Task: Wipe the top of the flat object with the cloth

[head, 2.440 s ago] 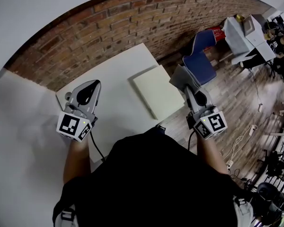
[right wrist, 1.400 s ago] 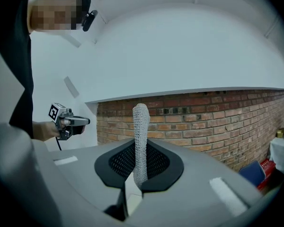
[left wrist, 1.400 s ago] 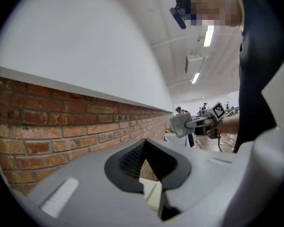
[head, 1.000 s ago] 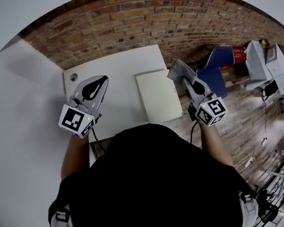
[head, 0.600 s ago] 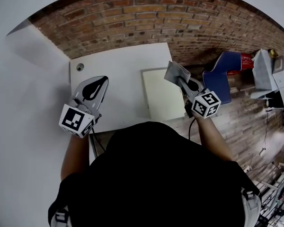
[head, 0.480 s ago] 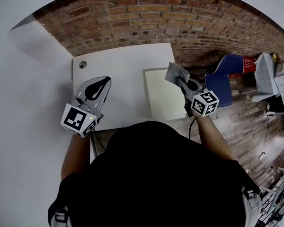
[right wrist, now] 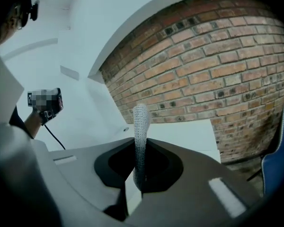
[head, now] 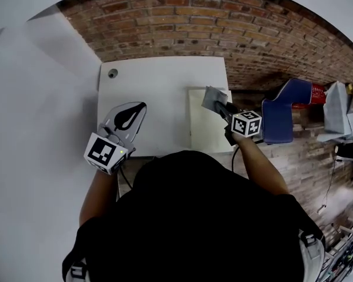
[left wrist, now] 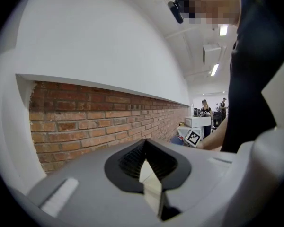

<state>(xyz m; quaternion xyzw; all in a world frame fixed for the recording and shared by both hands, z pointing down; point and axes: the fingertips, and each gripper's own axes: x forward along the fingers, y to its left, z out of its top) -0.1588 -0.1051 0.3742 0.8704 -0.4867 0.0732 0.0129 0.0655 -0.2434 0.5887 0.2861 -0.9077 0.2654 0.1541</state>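
Site: shared lab or workshop space, open-plan, not a home.

- Exposed brick wall meets plain white partition panels.
- Bare white desk set against the brick, with a cable port in one corner.
- Blue chair beside it on a plank floor, where a loose cable trails.
- Grey equipment housings at the right edge; tangled gear bottom right, too small to identify.
- Left gripper view: ceiling strip lights, more benches, and two people standing in the far background.
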